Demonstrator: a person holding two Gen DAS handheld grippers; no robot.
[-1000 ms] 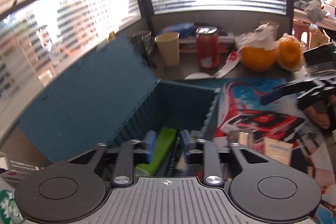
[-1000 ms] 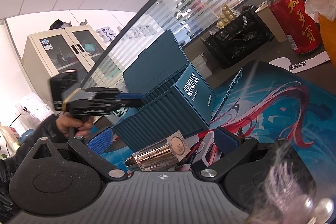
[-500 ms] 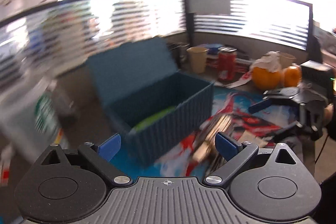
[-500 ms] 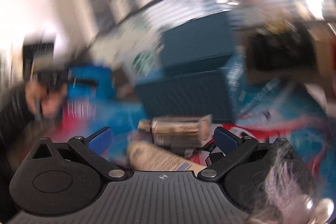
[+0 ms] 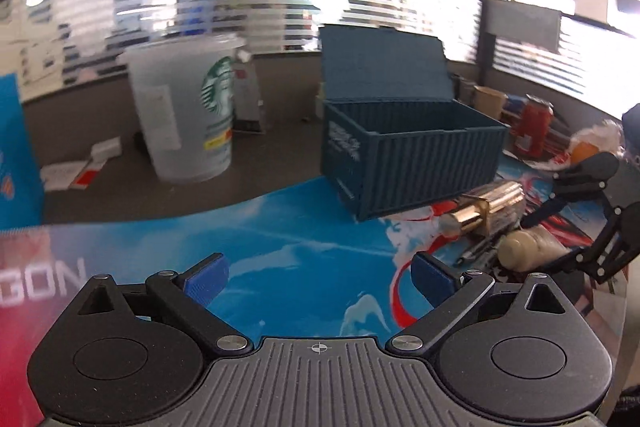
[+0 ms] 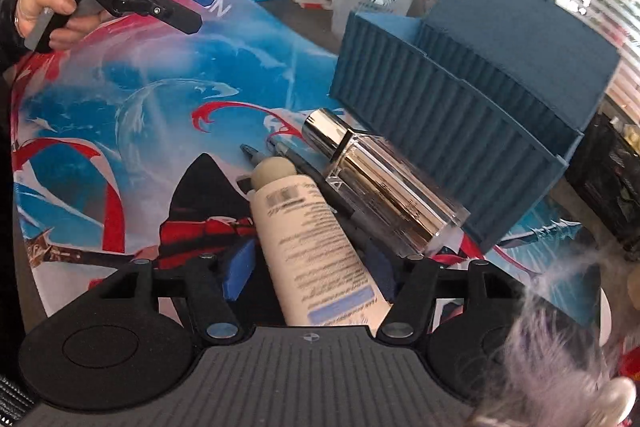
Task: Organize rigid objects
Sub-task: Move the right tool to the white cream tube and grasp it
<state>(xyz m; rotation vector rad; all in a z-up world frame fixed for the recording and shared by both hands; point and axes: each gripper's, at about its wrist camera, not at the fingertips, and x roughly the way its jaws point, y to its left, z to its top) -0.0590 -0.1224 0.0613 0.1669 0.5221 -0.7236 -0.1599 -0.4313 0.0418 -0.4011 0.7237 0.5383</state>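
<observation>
A glossy blue, red and white printed mat [image 5: 280, 227] covers the desk; near its far edge stands a ribbed teal container-shaped box [image 5: 408, 155], lid raised. Just beside the box lies a clear square-sided bottle [image 6: 384, 187] with a metallic gold core and cap; only the right wrist view shows thin pens [image 6: 304, 163] under it. The right gripper [image 6: 308, 267] has its blue pads around a smooth cream tube [image 6: 312, 247]; whether they pinch it cannot be told; the left gripper [image 5: 318, 273] hangs spread over bare mat.

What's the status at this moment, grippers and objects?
Left gripper open, empty, over the mat. Right gripper closed on cream tube. Gold bottle and pens alongside, box open.
</observation>
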